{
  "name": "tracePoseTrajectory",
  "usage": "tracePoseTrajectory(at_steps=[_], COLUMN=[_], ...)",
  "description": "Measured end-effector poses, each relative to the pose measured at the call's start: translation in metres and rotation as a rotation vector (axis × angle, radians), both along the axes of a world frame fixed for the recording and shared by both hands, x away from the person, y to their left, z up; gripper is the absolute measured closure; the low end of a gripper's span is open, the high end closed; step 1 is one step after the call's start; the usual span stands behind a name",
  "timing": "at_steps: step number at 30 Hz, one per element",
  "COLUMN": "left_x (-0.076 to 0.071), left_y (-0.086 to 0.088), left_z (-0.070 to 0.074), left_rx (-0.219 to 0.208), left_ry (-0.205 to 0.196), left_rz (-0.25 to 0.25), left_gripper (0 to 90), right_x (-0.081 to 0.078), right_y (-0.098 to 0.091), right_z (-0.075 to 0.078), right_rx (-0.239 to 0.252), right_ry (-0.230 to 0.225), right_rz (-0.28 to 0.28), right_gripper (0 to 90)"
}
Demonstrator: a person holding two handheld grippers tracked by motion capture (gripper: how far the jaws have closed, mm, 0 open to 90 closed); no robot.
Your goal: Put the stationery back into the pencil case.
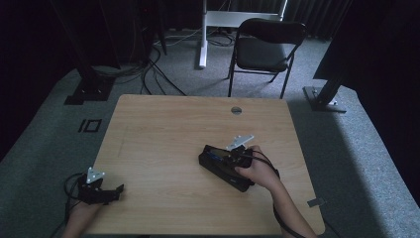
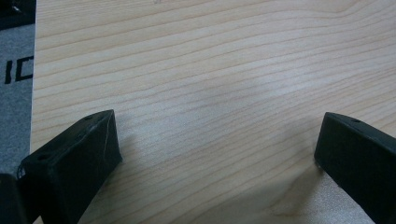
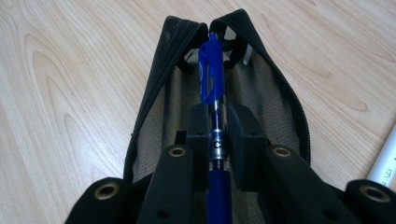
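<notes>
A black zip pencil case (image 3: 154, 107) lies open on the wooden table, right of centre in the high view (image 1: 218, 168). My right gripper (image 3: 217, 135) is shut on a blue pen (image 3: 212, 79), whose clip end reaches into the open case. In the high view the right gripper (image 1: 237, 156) sits over the case, a hand behind it. My left gripper (image 1: 116, 191) rests at the table's near left corner, open. Its two black jaws stand wide apart over bare wood, fingertips (image 2: 93, 140) with nothing between them.
A white cylindrical object (image 3: 385, 161) lies on the table at the right edge of the right gripper view. Beyond the table (image 1: 163, 124) stand a black chair (image 1: 265, 47), a white desk leg and cables on the grey carpet. Black stand bases flank the table.
</notes>
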State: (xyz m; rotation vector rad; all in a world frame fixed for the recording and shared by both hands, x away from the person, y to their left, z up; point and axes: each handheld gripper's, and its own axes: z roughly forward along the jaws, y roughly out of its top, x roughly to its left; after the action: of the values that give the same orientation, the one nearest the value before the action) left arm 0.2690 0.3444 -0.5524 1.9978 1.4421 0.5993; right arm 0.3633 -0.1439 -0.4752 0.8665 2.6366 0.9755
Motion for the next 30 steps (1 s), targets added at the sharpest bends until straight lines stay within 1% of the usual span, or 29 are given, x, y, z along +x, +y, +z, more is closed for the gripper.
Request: tracePoseTrajectory(at_steps=[4, 6, 9, 14, 20, 21, 25, 29, 30], left_x=[0.000, 0.000, 0.000, 0.000, 0.000, 0.000, 0.000, 0.000, 0.000], left_y=[0.000, 0.000, 0.000, 0.000, 0.000, 0.000, 0.000, 0.000, 0.000], left_z=[0.000, 0.000, 0.000, 0.000, 0.000, 0.000, 0.000, 0.000, 0.000], left_rx=[0.000, 0.000, 0.000, 0.000, 0.000, 0.000, 0.000, 0.000, 0.000], left_ry=[0.000, 0.000, 0.000, 0.000, 0.000, 0.000, 0.000, 0.000, 0.000], left_rz=[0.000, 0.000, 0.000, 0.000, 0.000, 0.000, 0.000, 0.000, 0.000], left_gripper=[0.3, 0.3, 0.3, 0.3, 0.3, 0.3, 0.3, 0.3, 0.3], right_x=[0.002, 0.003, 0.003, 0.005, 0.006, 0.006, 0.007, 0.007, 0.008], right_y=[0.001, 0.003, 0.004, 0.007, 0.009, 0.010, 0.012, 0.014, 0.015], right_z=[-0.002, -0.003, -0.004, -0.007, -0.009, -0.009, -0.011, -0.012, -0.013], right_rx=[0.001, -0.009, -0.012, -0.021, -0.048, -0.054, -0.062, -0.059, -0.069], right_ry=[0.019, 0.021, 0.019, 0.032, 0.036, 0.042, 0.048, 0.056, 0.058], right_rz=[-0.003, -0.002, 0.001, -0.003, 0.003, 0.005, 0.010, 0.014, 0.011], right_gripper=[79.4, 79.4, 79.4, 79.4, 79.4, 79.4, 79.4, 79.4, 79.4])
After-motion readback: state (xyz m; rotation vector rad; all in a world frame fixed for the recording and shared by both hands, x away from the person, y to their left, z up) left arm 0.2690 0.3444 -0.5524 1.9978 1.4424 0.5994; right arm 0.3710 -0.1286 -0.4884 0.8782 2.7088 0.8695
